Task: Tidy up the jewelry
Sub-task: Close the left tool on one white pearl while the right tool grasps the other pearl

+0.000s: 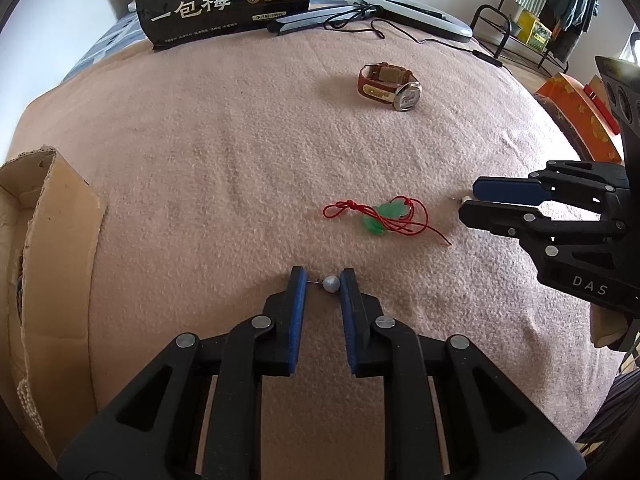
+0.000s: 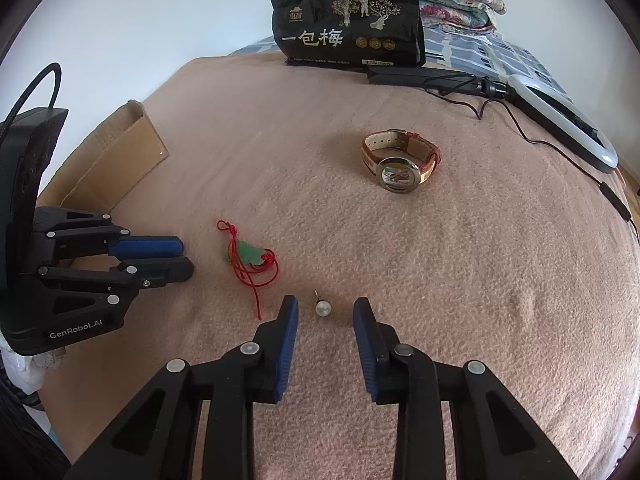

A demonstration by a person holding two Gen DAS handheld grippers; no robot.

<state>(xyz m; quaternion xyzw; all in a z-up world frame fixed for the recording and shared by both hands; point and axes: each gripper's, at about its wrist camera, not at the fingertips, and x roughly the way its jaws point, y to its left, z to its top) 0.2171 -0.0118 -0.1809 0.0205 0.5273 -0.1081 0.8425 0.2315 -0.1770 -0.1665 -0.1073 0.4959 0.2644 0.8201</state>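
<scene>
Left gripper (image 1: 323, 280) clamped on a pearl stud (image 1: 330, 283); right gripper (image 2: 326, 307) apart around another pearl stud (image 2: 322, 308) — open blanket (image 2: 460, 260) ahead.

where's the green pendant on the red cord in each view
Left wrist view: the green pendant lies right of centre on the pink blanket, beyond the left gripper.
Right wrist view: the pendant lies left of centre, beyond and left of the right gripper.
Shared landmark: the wristwatch, which lies farther off than the pendant in both views.
</scene>
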